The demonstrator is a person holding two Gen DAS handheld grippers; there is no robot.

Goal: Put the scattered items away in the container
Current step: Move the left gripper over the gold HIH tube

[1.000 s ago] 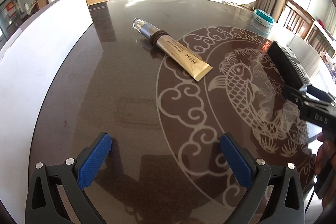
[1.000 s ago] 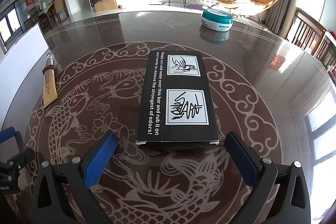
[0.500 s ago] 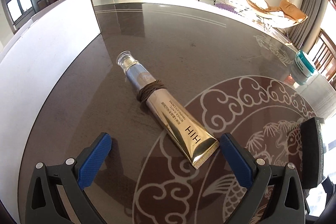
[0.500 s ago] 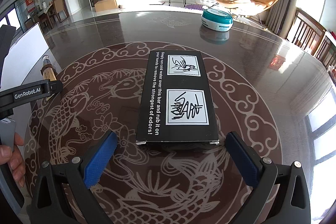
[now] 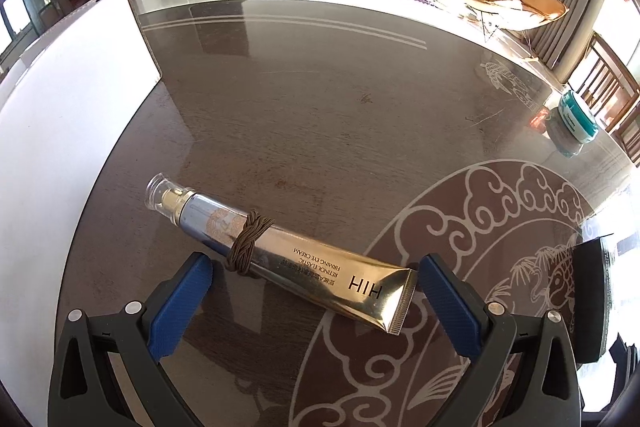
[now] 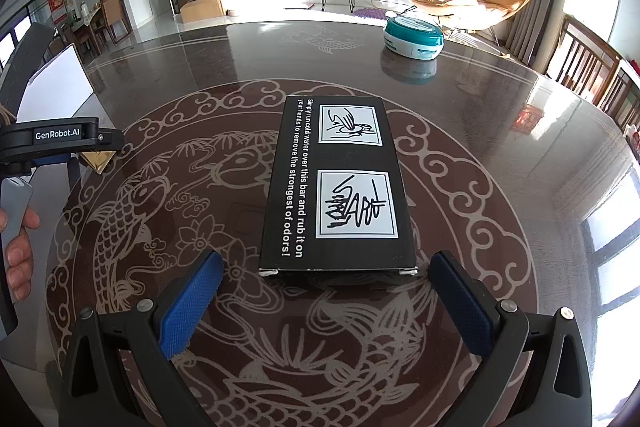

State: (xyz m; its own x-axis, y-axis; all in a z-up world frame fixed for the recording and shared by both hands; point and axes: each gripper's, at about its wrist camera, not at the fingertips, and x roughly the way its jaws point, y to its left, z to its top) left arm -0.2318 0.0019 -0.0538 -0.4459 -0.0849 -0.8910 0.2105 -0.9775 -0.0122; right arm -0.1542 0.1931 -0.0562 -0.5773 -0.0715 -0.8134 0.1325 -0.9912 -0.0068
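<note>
A gold and silver cream tube (image 5: 280,251) with a brown hair tie (image 5: 246,243) wound round it lies flat on the dark table. My left gripper (image 5: 316,287) is open, its blue pads either side of the tube's crimped end, not touching. A black box (image 6: 338,183) with white print lies flat in front of my right gripper (image 6: 326,295), which is open and empty just short of the box's near edge. The tube's gold tip (image 6: 96,159) shows behind the left gripper in the right wrist view. The white container (image 5: 60,131) stands at the left.
A teal and white round jar (image 6: 414,37) sits at the table's far right; it also shows in the left wrist view (image 5: 578,117). The black box's end (image 5: 592,299) lies at the right edge of the left view. The container's white wall (image 6: 54,87) is far left.
My left gripper has moved forward toward the tube, which now lies between its pads. The right gripper and the black box have not moved.
</note>
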